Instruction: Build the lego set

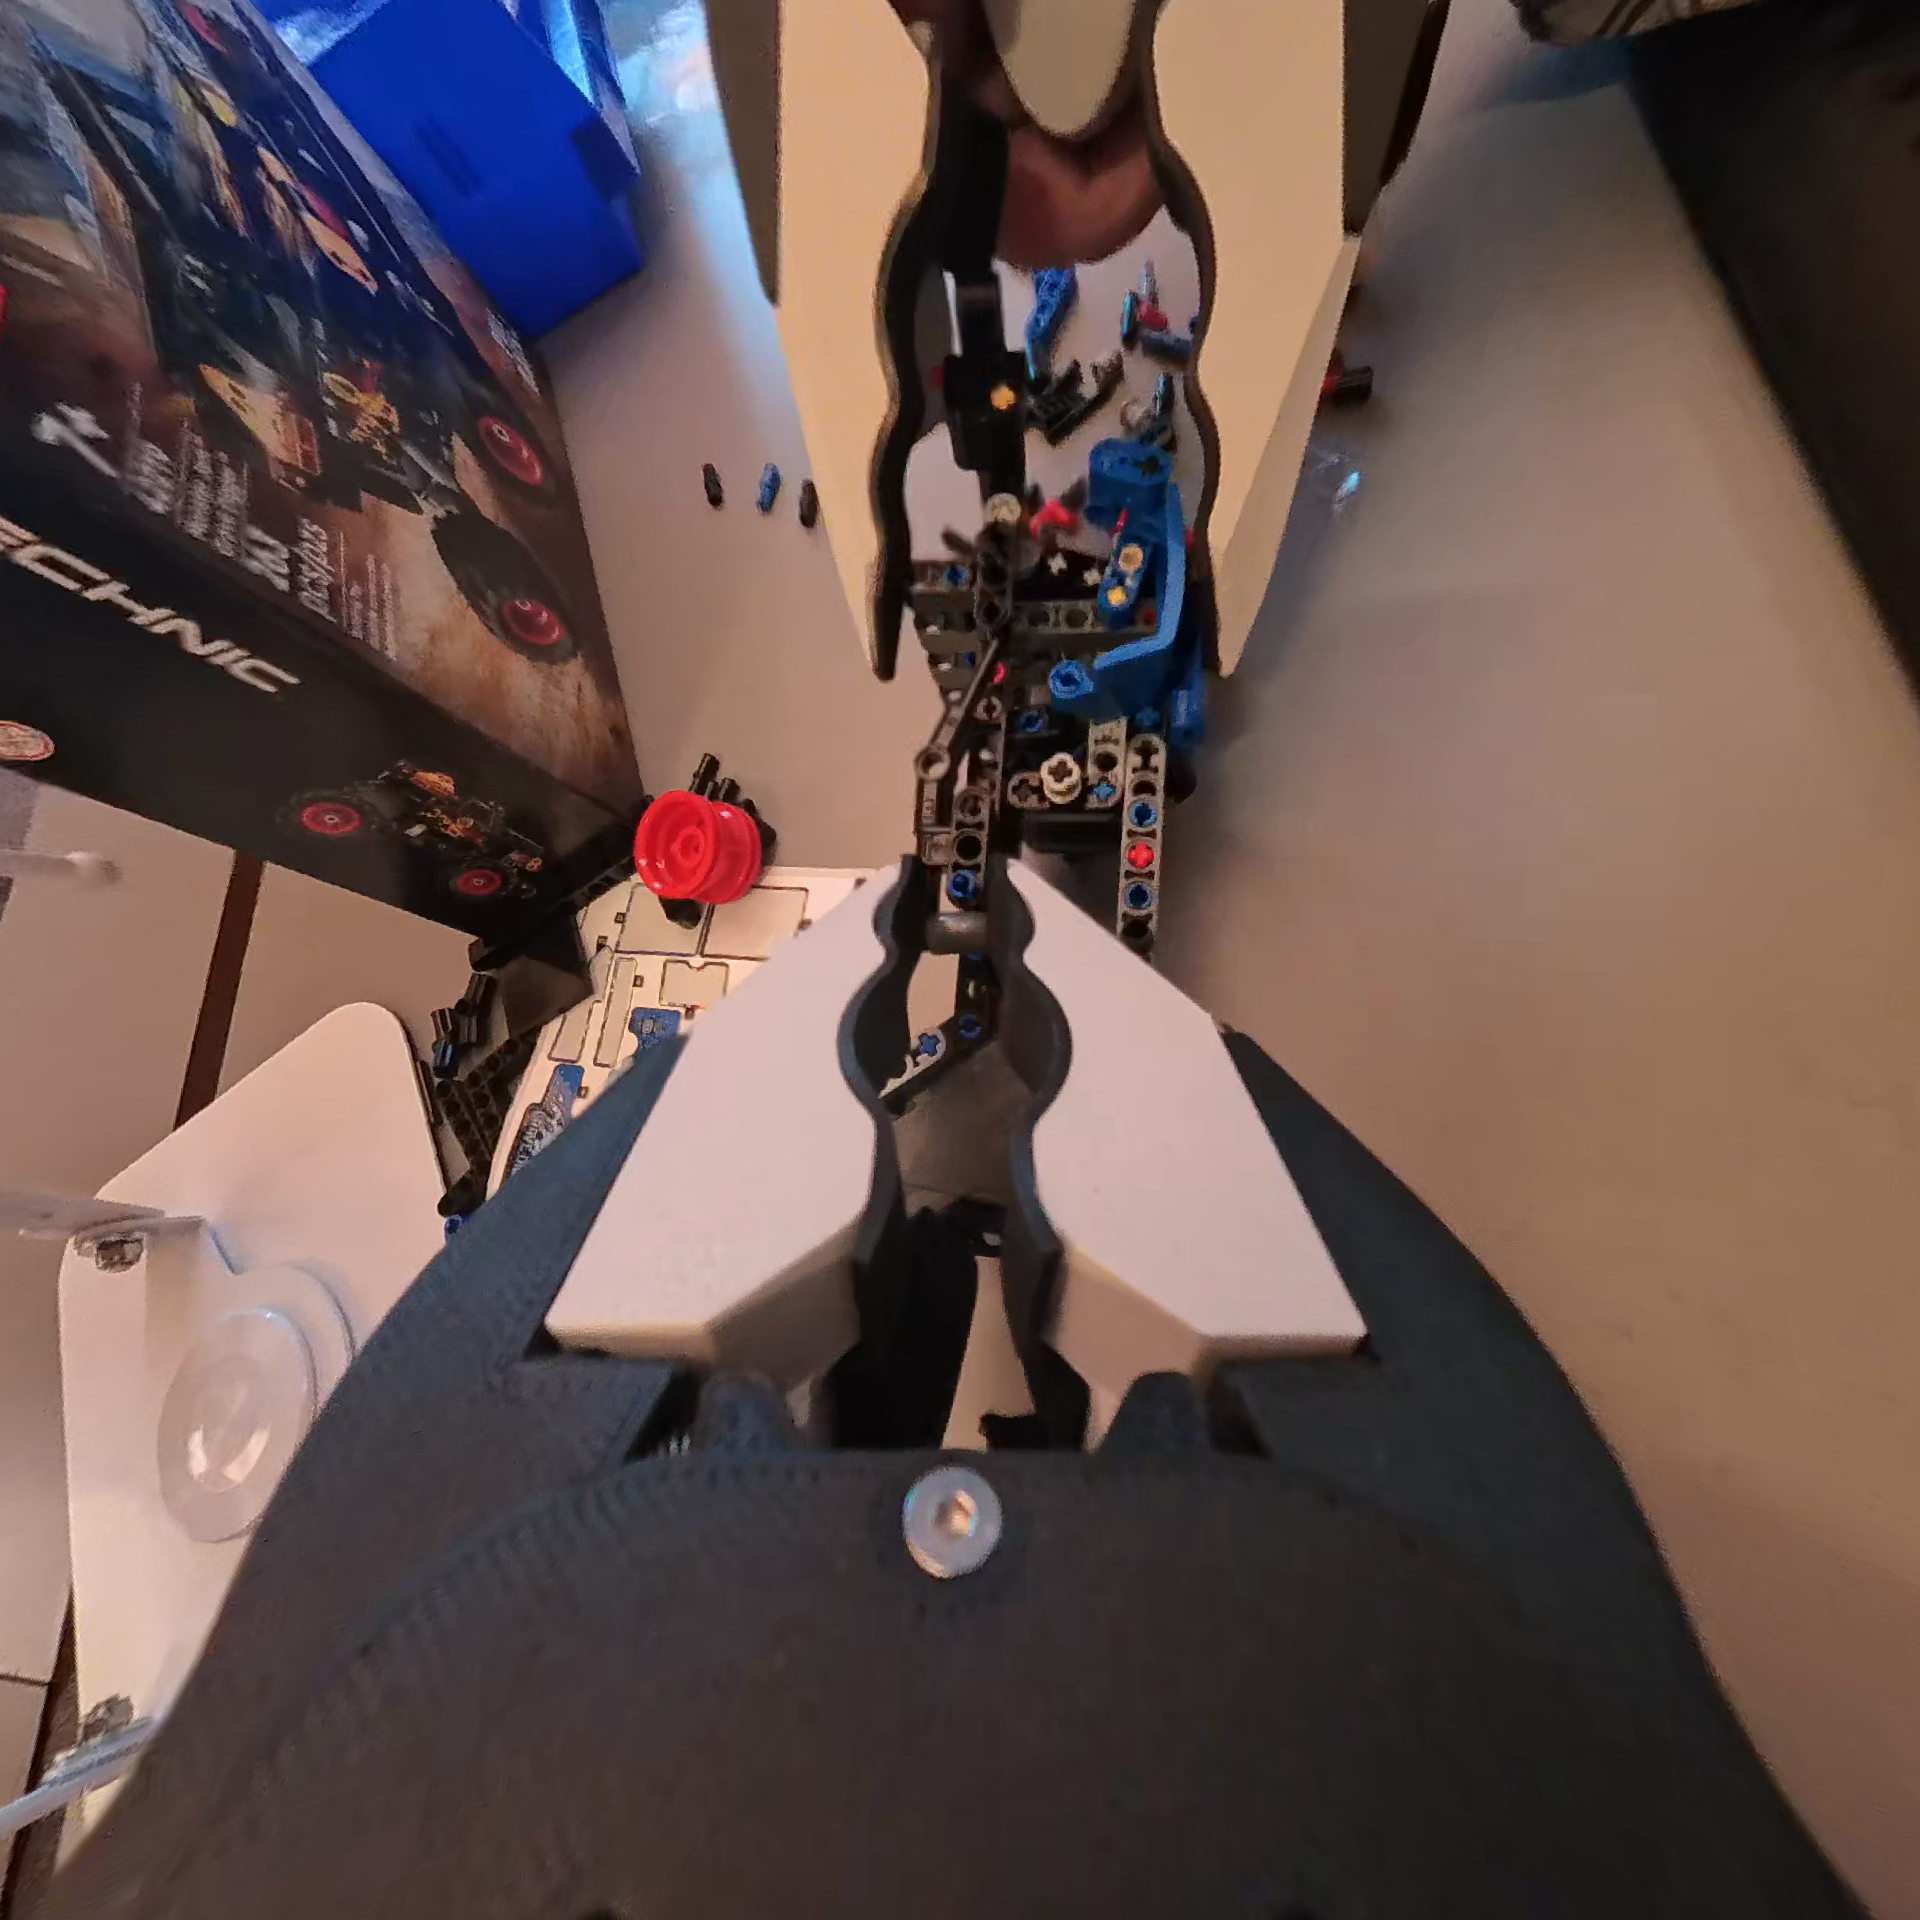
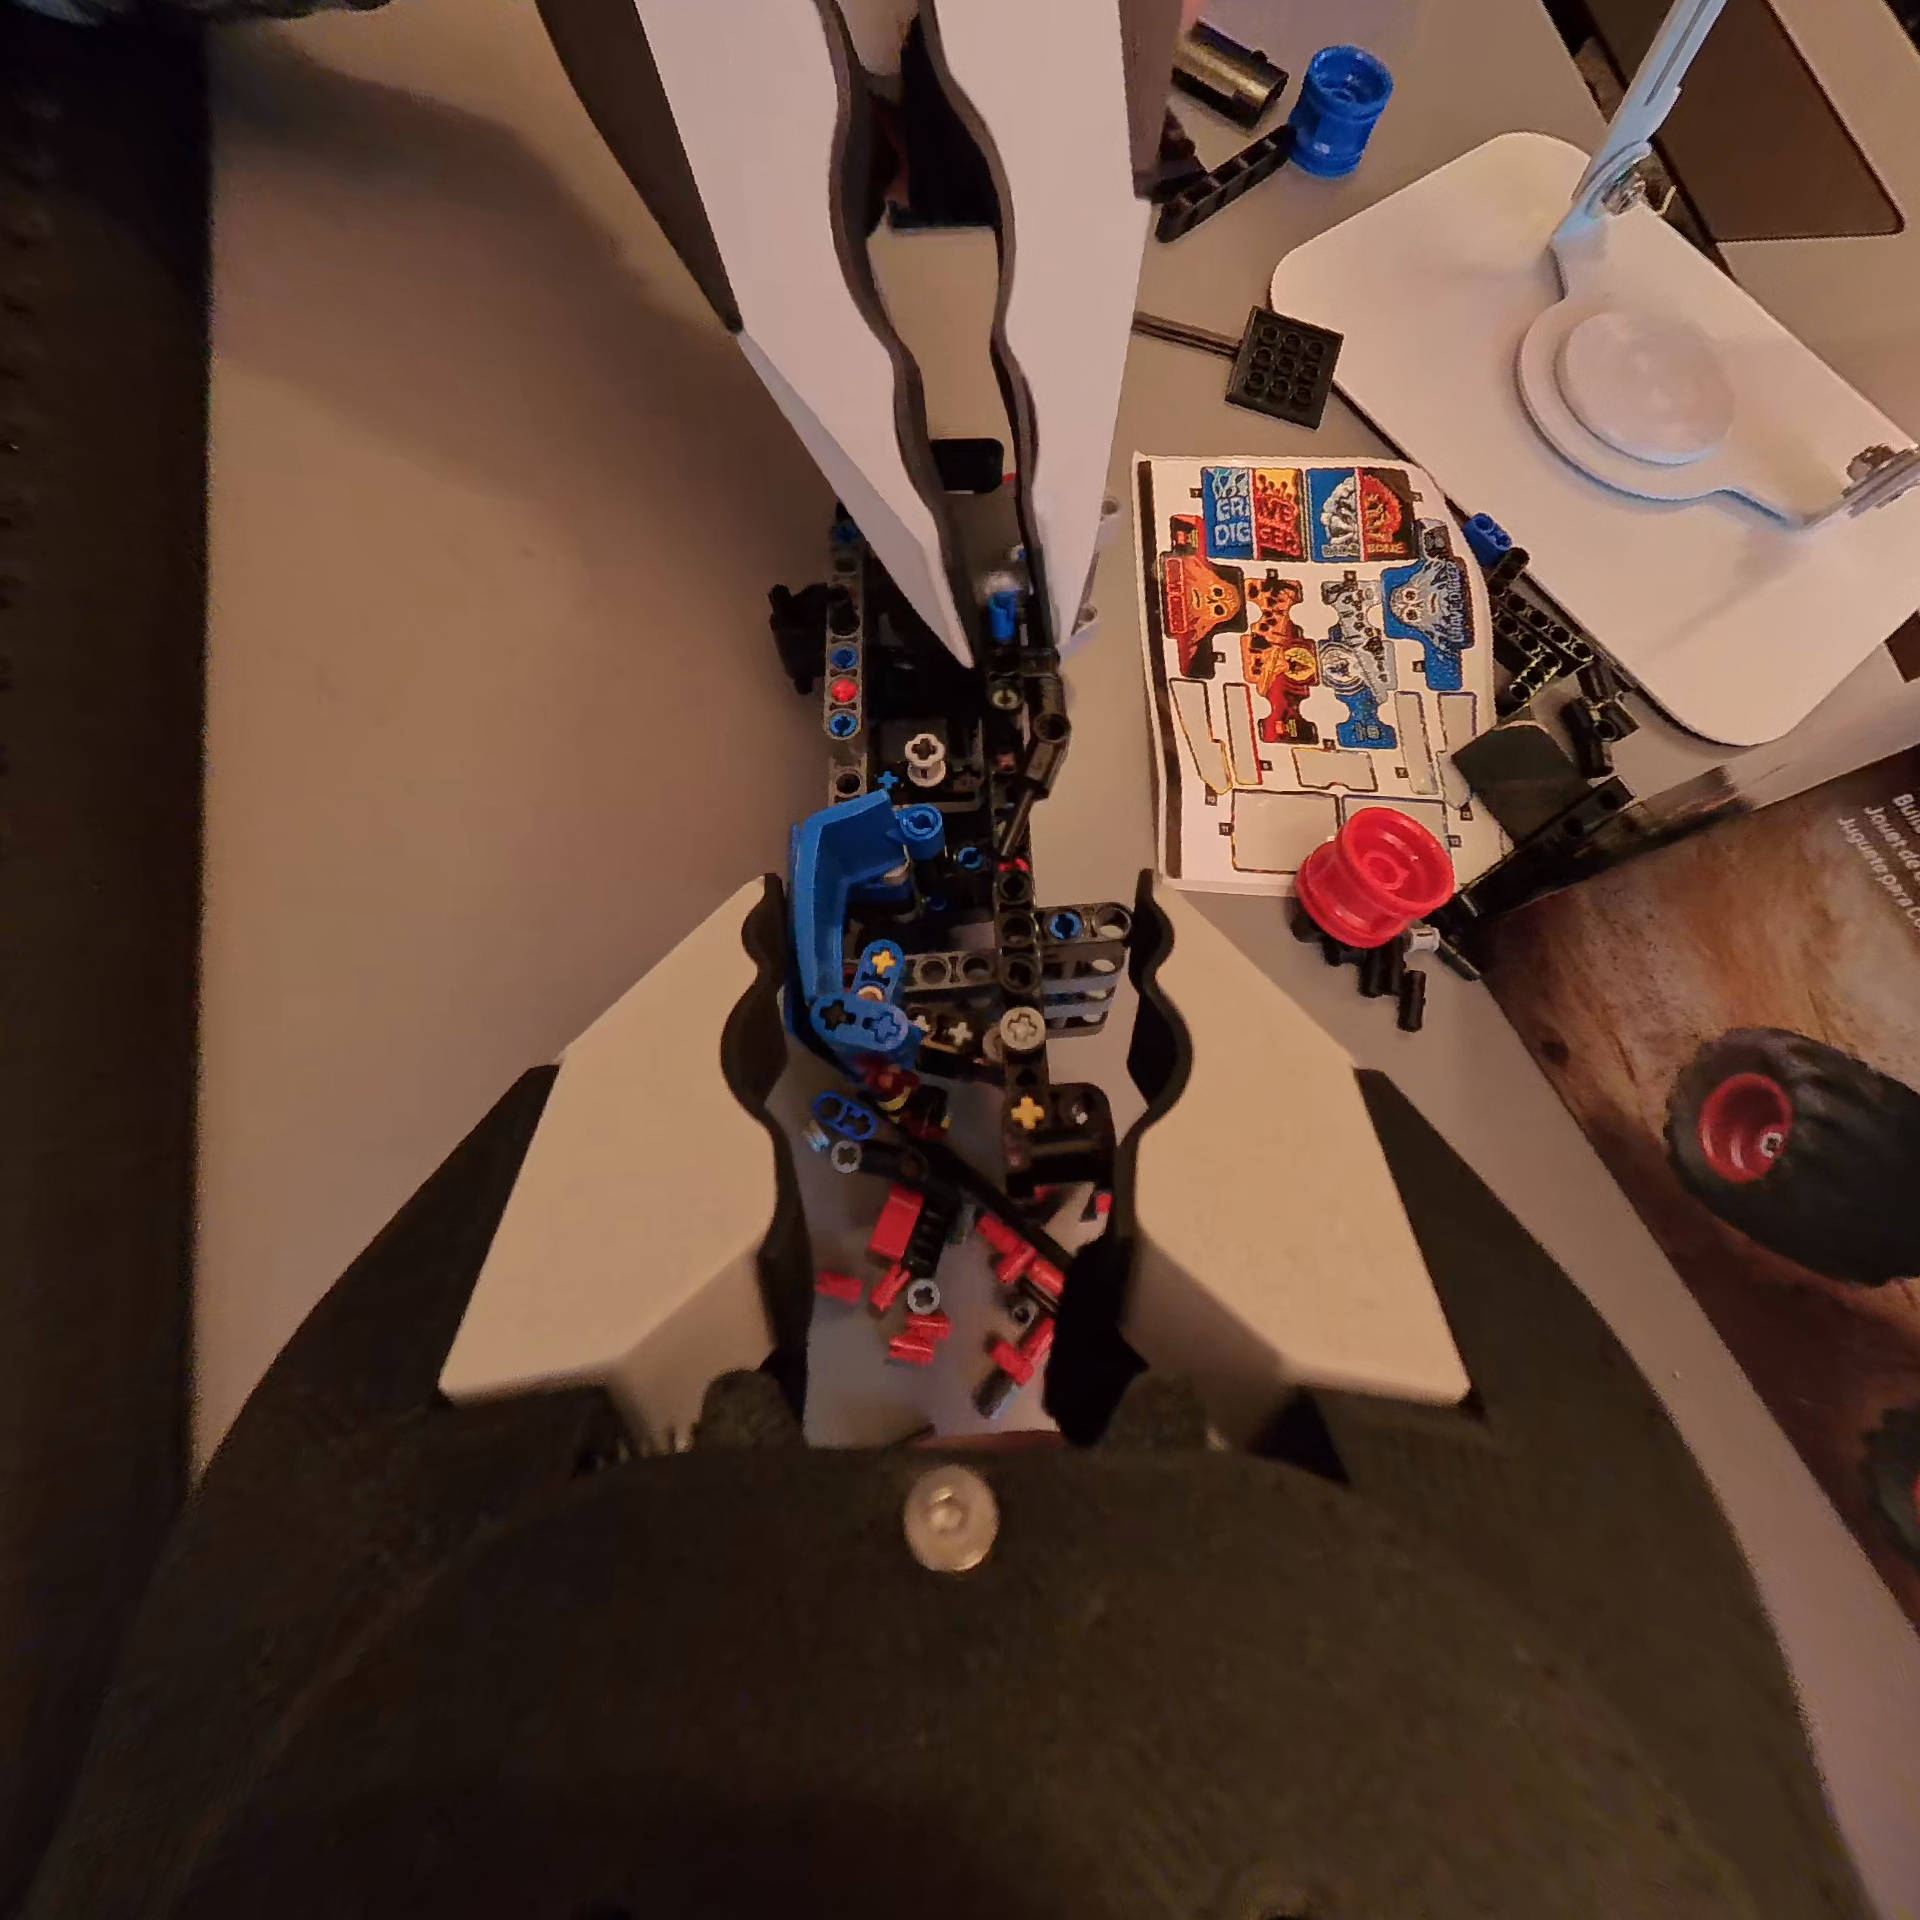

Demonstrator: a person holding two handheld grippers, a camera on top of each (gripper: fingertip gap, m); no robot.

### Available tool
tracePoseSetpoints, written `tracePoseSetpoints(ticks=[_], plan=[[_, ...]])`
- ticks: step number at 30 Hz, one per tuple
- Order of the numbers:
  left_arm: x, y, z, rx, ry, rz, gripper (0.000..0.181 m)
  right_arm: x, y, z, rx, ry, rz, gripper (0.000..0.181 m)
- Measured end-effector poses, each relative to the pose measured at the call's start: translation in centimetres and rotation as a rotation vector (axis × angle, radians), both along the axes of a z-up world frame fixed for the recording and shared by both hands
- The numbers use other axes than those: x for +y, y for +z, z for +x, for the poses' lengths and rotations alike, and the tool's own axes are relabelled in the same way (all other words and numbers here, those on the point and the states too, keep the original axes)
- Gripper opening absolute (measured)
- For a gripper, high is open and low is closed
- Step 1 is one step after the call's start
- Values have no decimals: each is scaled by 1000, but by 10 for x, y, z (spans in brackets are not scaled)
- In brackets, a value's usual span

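Note:
A part-built Lego chassis (image 2: 997, 935) of black beams with blue pins and a blue curved panel (image 2: 831, 894) lies lengthwise between my two grippers. My right gripper (image 2: 945, 914) spans its near end: one finger touches the blue panel, the other the black cross beam. My left gripper (image 1: 956, 904) is shut on the narrow black beam at the chassis's (image 1: 1039, 727) other end. Each gripper also shows in the other's view: right (image 1: 1049, 665), left (image 2: 1013, 623). Loose red and black pins (image 2: 935, 1299) lie on the table under my right gripper.
A red wheel hub (image 2: 1374, 878) sits on a sticker sheet (image 2: 1309, 665) beside the set's box (image 2: 1714, 1091). A blue hub (image 2: 1340, 104), a black square plate (image 2: 1283, 366), loose black beams (image 2: 1548, 634) and a white stand base (image 2: 1621, 416) lie beyond. A blue bin (image 1: 488, 156) stands behind the box.

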State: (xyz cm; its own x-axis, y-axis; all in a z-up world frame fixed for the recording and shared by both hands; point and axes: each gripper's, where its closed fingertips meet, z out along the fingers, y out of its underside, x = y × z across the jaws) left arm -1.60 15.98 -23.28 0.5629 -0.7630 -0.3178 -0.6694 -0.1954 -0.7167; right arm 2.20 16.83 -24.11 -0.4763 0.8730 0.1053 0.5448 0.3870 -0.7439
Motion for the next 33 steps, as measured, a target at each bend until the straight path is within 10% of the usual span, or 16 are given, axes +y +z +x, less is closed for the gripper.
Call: tracePoseSetpoints(ticks=[27,33], plan=[[5,-4,7,26,26,-13,13,-1,0,1,-9,-3,-1,65],[-1,7,0,248,40,162,0,-1,15,3,50,1,-51,68]])
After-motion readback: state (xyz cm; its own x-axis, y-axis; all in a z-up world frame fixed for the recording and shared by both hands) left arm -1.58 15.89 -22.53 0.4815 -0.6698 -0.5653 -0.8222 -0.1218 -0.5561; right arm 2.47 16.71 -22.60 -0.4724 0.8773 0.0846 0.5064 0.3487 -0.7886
